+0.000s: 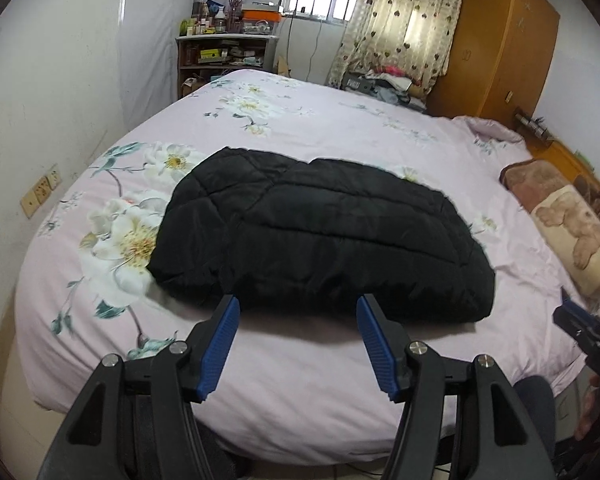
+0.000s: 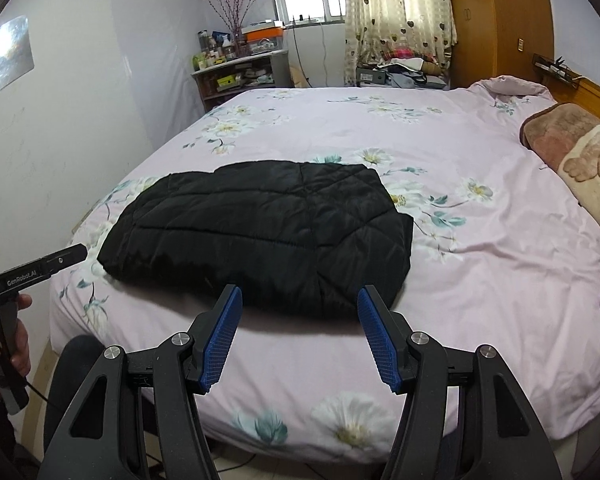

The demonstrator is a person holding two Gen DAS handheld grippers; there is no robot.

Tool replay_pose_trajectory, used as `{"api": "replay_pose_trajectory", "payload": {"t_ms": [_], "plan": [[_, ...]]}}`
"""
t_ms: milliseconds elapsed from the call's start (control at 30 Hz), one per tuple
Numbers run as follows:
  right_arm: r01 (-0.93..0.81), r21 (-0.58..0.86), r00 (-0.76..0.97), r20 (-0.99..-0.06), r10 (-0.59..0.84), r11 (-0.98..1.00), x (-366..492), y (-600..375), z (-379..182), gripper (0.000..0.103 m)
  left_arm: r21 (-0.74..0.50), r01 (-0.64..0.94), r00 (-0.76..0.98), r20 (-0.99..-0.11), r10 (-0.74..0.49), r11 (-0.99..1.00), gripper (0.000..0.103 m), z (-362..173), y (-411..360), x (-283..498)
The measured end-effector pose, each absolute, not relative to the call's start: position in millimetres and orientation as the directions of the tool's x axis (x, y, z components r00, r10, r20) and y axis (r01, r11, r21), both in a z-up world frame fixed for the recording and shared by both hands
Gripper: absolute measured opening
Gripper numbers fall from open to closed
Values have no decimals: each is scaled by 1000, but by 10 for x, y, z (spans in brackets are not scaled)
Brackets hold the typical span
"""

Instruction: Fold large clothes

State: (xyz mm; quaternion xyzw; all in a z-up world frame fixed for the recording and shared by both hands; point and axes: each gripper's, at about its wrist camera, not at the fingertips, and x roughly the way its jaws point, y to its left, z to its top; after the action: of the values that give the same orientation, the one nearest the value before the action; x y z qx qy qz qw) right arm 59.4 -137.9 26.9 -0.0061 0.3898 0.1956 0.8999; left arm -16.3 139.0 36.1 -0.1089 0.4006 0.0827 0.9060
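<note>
Here both the left gripper (image 1: pixel 298 306) and right gripper (image 2: pixel 300 296) hang spread wide and empty, just short of the jacket (image 1: pixel 320 232). Black, quilted and puffy, it lies folded into a rough rectangle on the floral pink bedspread (image 1: pixel 300 392).

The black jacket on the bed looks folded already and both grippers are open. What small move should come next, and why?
Probably nothing more than drawing both back. The black jacket lies on the bed as a compact folded bundle with no sleeve sticking out. The left gripper and the right gripper are open, hold nothing, and sit short of its near edge.
</note>
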Motion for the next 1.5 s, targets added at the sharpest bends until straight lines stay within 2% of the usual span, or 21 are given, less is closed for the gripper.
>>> {"api": "replay_pose_trajectory", "payload": {"t_ms": [600, 1500], "plan": [[-367, 83, 574, -764, 296, 927, 509, -1257, -14, 61, -99, -237, 626, -776, 74, 966, 63, 136, 1233, -149], [-369, 83, 560, -775, 293, 926, 529, -1254, -47, 61, -85, -232, 618, -782, 80, 969, 63, 124, 1193, -128]]}}
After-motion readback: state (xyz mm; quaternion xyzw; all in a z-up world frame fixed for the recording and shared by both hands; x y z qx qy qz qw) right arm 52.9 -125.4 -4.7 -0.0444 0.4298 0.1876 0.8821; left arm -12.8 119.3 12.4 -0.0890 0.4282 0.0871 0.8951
